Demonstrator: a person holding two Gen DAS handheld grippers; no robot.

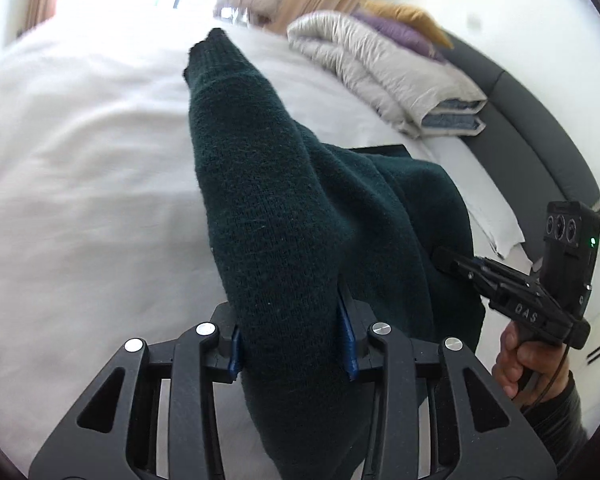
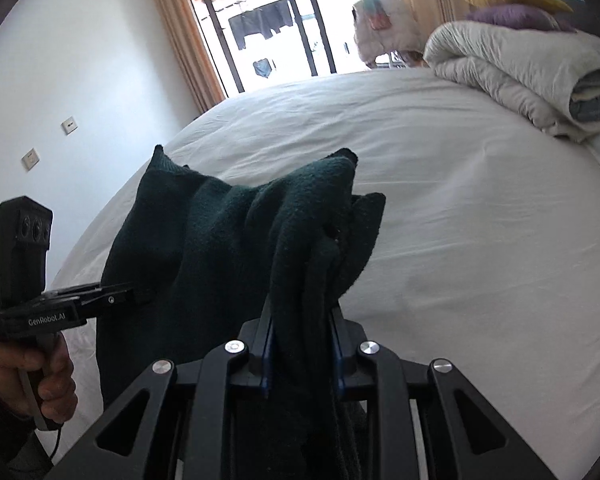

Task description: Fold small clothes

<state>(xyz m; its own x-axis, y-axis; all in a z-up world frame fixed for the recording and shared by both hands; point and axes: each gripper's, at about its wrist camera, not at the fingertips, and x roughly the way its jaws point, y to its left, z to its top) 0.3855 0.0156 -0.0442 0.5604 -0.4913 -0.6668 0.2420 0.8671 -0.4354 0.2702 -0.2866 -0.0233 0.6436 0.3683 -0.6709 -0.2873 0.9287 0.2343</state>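
A dark green knitted garment (image 1: pixel 268 216) hangs between both grippers above a white bed (image 1: pixel 80 160). My left gripper (image 1: pixel 292 344) is shut on a thick fold of it, and a sleeve-like part stretches away from the fingers. My right gripper (image 2: pixel 302 344) is shut on another bunched part of the same garment (image 2: pixel 220 232). The right gripper also shows in the left wrist view (image 1: pixel 452 262), biting the cloth's right edge. The left gripper shows in the right wrist view (image 2: pixel 140 294), gripping the cloth's left edge.
A folded pale duvet (image 2: pixel 532 68) with purple and yellow pillows (image 2: pixel 516 4) lies at the bed's far right. A dark grey headboard (image 1: pixel 532 120) runs along the right. A window with curtains (image 2: pixel 268 20) stands beyond the bed. White wall on the left.
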